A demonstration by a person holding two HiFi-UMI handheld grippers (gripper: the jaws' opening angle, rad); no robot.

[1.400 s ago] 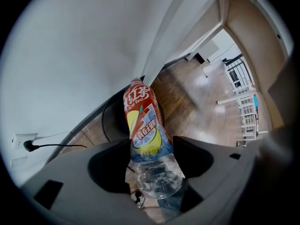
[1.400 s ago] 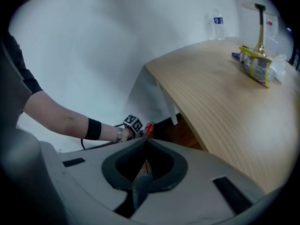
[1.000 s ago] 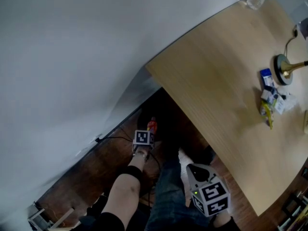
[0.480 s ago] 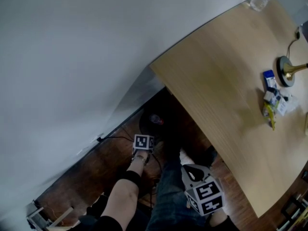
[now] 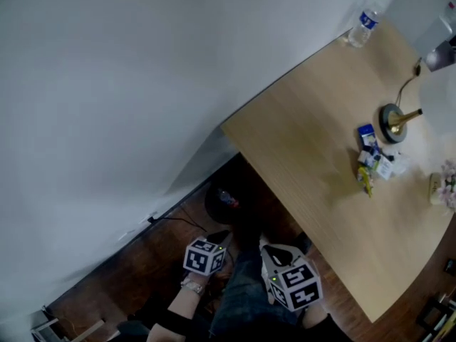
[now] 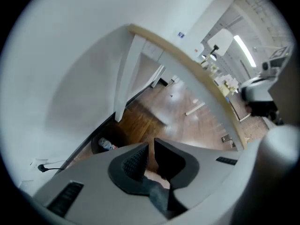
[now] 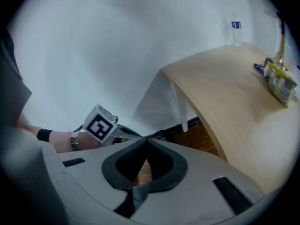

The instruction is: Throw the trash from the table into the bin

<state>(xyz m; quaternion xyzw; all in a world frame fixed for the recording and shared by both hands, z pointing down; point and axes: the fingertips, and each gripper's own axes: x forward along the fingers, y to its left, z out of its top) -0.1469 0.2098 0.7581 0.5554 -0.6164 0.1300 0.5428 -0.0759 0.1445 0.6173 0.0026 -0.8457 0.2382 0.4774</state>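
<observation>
The dark round bin [image 5: 224, 202] stands on the floor under the table's corner, with a small red and blue piece of trash [image 5: 227, 198] inside. In the left gripper view the bin [image 6: 105, 145] lies below and left of the jaws. My left gripper [image 5: 218, 238] hangs above the floor near the bin. Its jaws have just been closing and stand shut with nothing between them. Beside it, my right gripper [image 5: 266, 248] is shut and empty. On the table, a small pile of trash [image 5: 372, 164] with a blue box and a yellow wrapper lies next to the lamp.
The wooden table [image 5: 313, 134] fills the right side, carrying a lamp base [image 5: 391, 117] and a water bottle [image 5: 362, 26] at its far corner. A white wall runs along the left. A black cable [image 5: 178, 219] lies on the dark wood floor.
The red piece that the left gripper held over the bin a second ago now lies in the bin. The left gripper has risen towards the camera, beside the right one.
</observation>
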